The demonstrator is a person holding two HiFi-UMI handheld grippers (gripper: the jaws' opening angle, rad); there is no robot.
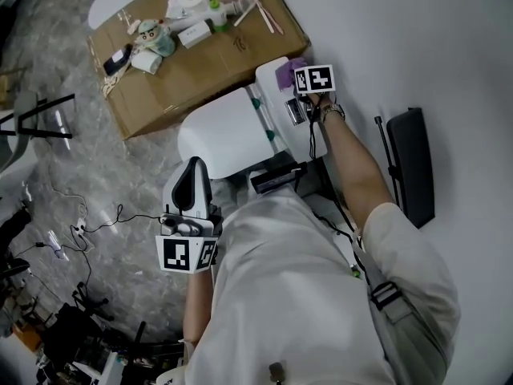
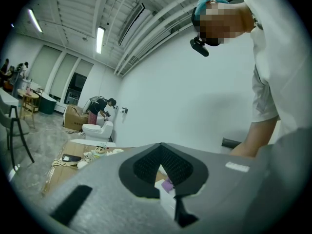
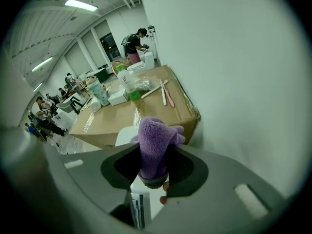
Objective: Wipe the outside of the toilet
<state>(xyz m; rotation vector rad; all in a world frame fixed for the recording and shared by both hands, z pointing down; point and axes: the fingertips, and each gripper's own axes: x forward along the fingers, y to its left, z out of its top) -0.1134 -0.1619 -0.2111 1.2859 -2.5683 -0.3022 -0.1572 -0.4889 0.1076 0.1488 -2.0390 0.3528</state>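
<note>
Purple fleece cloth [image 3: 156,140] is clamped in my right gripper [image 3: 155,172], jaws closed on its bunched middle. It sits at the top of the toilet tank [image 1: 276,103], by the wall. Left gripper [image 1: 195,173]: jaws together, nothing held, hanging near the front of the closed toilet lid [image 1: 224,131]. Judgement: wipe barely begun. Press the cloth flat on the porcelain and work downward in overlapping strokes. Keep the grip firm so the cloth cannot slip.
</note>
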